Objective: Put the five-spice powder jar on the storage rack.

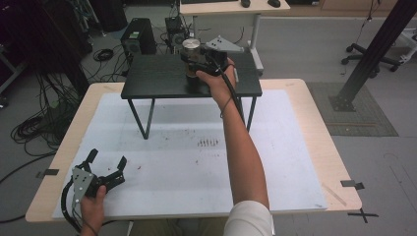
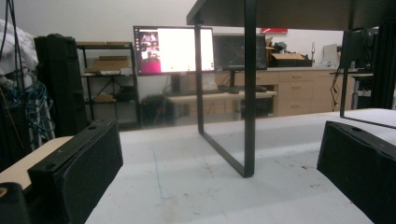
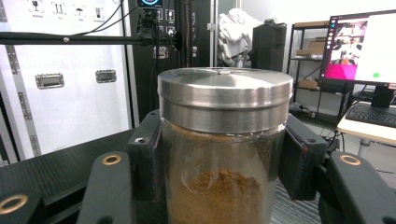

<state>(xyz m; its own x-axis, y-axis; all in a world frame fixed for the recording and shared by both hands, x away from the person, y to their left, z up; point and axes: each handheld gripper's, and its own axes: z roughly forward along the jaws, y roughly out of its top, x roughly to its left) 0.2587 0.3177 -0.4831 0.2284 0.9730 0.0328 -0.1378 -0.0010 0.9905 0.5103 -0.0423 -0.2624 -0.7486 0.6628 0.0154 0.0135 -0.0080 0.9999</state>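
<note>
Your right gripper (image 3: 219, 186) jaws are clamping the glass spice jar (image 3: 219, 154) below its steel lid (image 3: 225, 95); it's rigid, slippery, breakable. Left gripper (image 1: 105, 169) is resting open.

My two black grippers, the left gripper (image 1: 105, 169) topped by a grey three-cornered plate, the right gripper (image 1: 193, 63) trailing black cable past my white sleeve (image 1: 251, 219).

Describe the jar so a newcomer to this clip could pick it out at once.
Find the small black table standing on the white-topped work table. At its far edge the right claw grips a clear jar. It alone has a shiny metal lid and brown powder inside.
</note>
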